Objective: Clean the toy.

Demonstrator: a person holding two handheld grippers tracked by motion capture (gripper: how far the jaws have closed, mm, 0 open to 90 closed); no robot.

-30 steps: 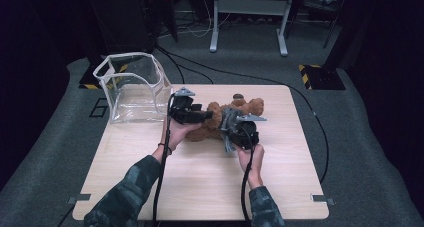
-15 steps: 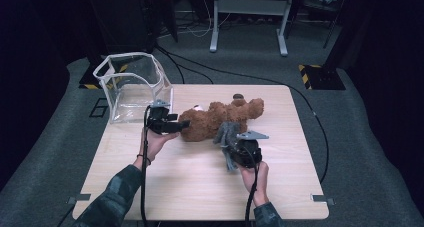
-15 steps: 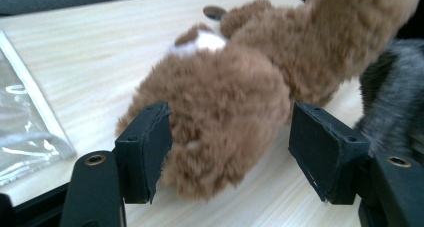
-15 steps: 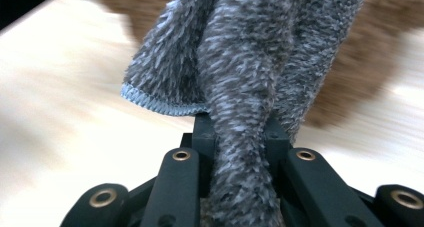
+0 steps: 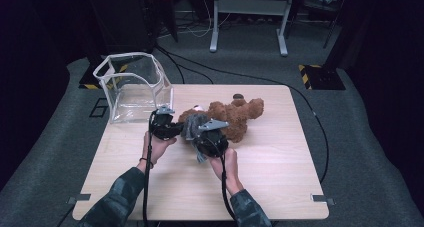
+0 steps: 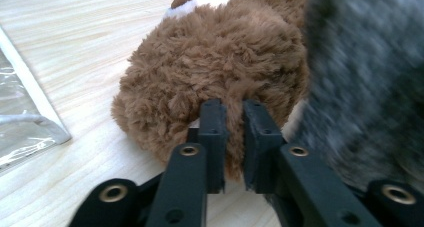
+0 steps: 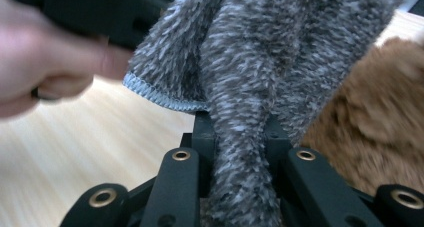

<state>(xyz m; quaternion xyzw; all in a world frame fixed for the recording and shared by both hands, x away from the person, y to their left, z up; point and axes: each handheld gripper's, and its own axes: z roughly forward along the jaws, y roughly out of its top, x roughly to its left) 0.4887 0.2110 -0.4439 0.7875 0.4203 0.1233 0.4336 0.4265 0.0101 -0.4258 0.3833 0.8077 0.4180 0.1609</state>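
— Judging by how things lie, we are only partway: our left gripper (image 6: 234, 137) has just been closing, and its jaws now pinch a tuft of the teddy bear (image 6: 220, 72). Our right gripper (image 7: 240, 137) is clamped on the grey cloth (image 7: 280, 52).

— So what is left for us?

— We think the cloth has yet to be worked over or off the bear; the clear bin (image 5: 134, 87) at the table's (image 5: 280, 187) far left corner holds nothing.

— And how does the bear look?

— It lies on its side mid-table, brown and shaggy, with a white muzzle. The fuzzy cloth drapes against it, just beside our grippers.
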